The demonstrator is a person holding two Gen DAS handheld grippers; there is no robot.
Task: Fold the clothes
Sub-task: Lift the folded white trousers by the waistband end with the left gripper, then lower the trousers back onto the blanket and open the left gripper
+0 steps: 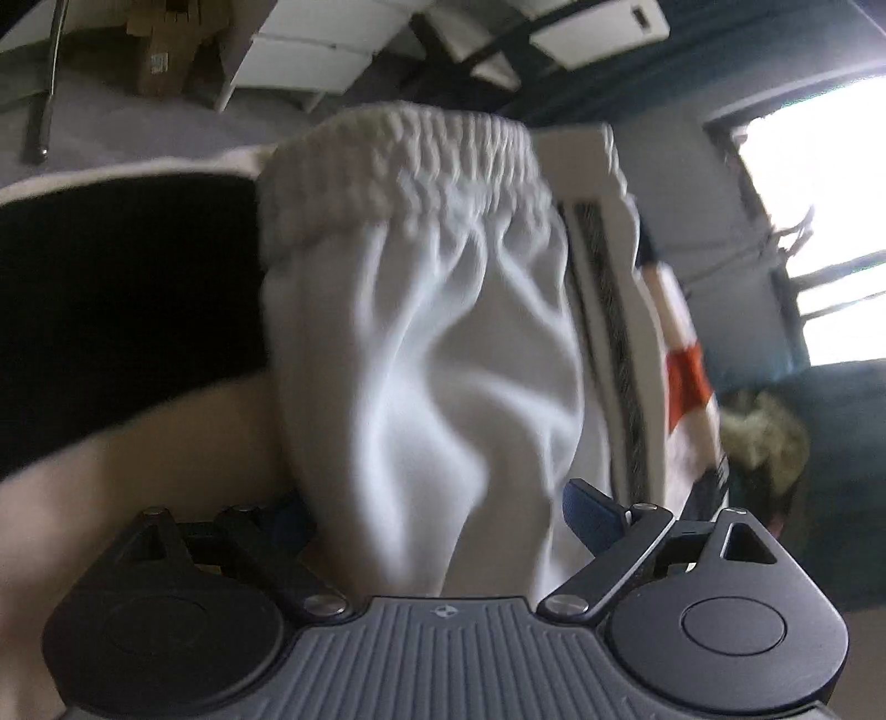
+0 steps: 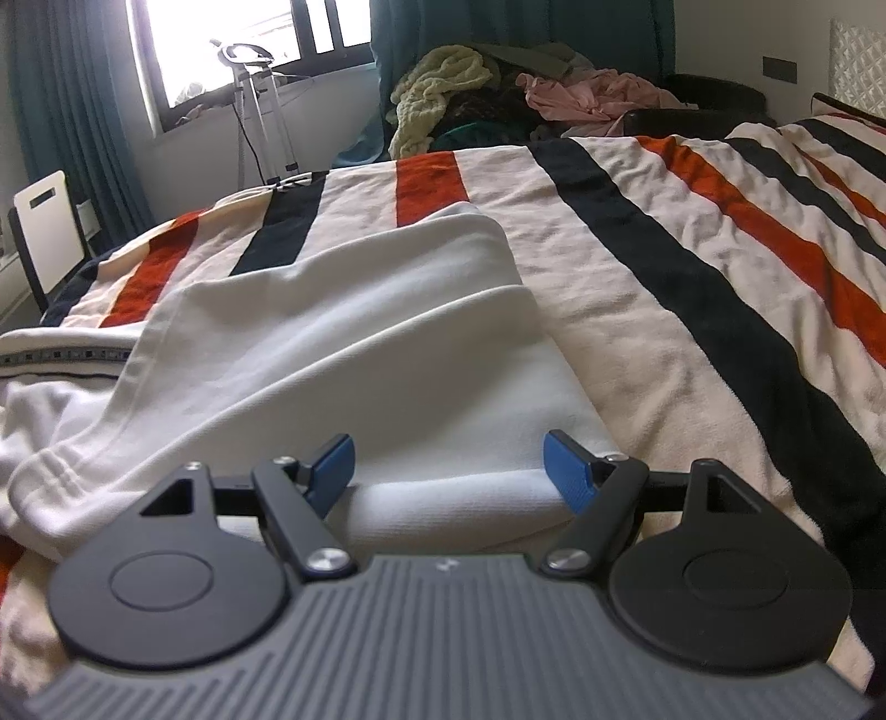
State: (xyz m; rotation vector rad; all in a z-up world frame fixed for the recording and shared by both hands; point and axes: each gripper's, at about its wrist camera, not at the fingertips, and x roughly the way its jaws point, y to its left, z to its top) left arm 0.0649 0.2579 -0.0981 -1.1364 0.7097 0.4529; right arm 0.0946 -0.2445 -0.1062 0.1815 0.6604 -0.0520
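Note:
A white garment with a ribbed elastic waistband [image 1: 410, 160] fills the left wrist view. Its cloth [image 1: 421, 360] hangs between the jaws of my left gripper [image 1: 443, 520], which stand wide apart; the left fingertip is hidden behind the cloth, and whether anything is pinched is not visible. In the right wrist view the same white garment [image 2: 343, 332] lies partly folded on the striped blanket [image 2: 664, 232]. My right gripper [image 2: 448, 465] is open, low over a folded edge that lies between its blue fingertips [image 2: 570, 471].
A bed with a cream, orange and black striped blanket. A pile of clothes [image 2: 498, 94] lies at the far side. A window [image 2: 221, 44], dark curtains and a white stand [image 2: 260, 111] are behind. A white chair [image 2: 47, 227] stands left.

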